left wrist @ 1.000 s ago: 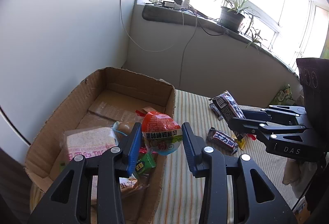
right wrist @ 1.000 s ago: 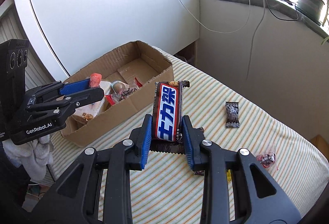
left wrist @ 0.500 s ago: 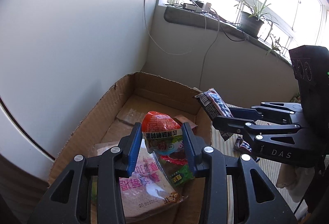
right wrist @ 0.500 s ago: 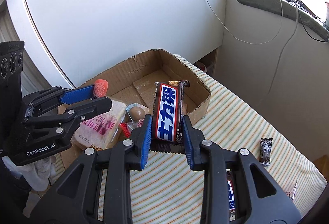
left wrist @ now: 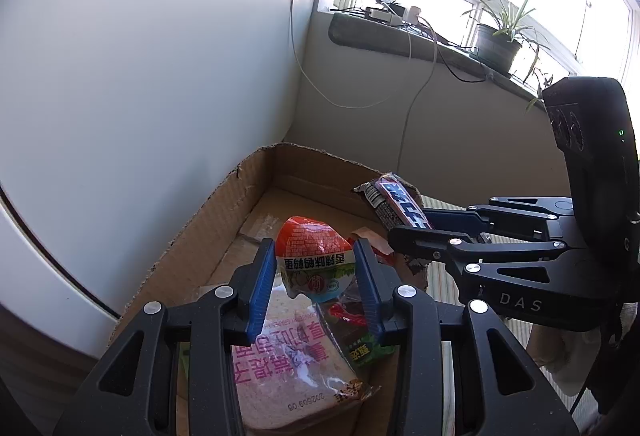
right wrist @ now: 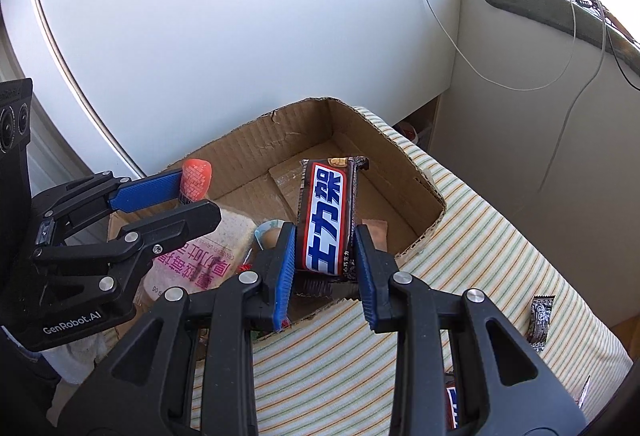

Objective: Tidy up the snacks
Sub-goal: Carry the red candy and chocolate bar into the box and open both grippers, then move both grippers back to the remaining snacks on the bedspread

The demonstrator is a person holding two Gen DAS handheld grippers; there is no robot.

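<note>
Sunny corner by the window, and I've now swung both grippers in over the open brown cardboard box [right wrist: 416, 172] on the striped cloth [right wrist: 500, 256]: left gripper [left wrist: 316, 276] clamping the orange-topped egg snack pouch [left wrist: 314, 260], right gripper [right wrist: 325, 256] squeezing the brown-and-blue chocolate bar [right wrist: 328, 216], so both look about ready to drop.

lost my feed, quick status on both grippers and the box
Left gripper shut on egg snack pack. Right gripper shut on chocolate bar. Both over cardboard box. Nothing blocking.
</note>
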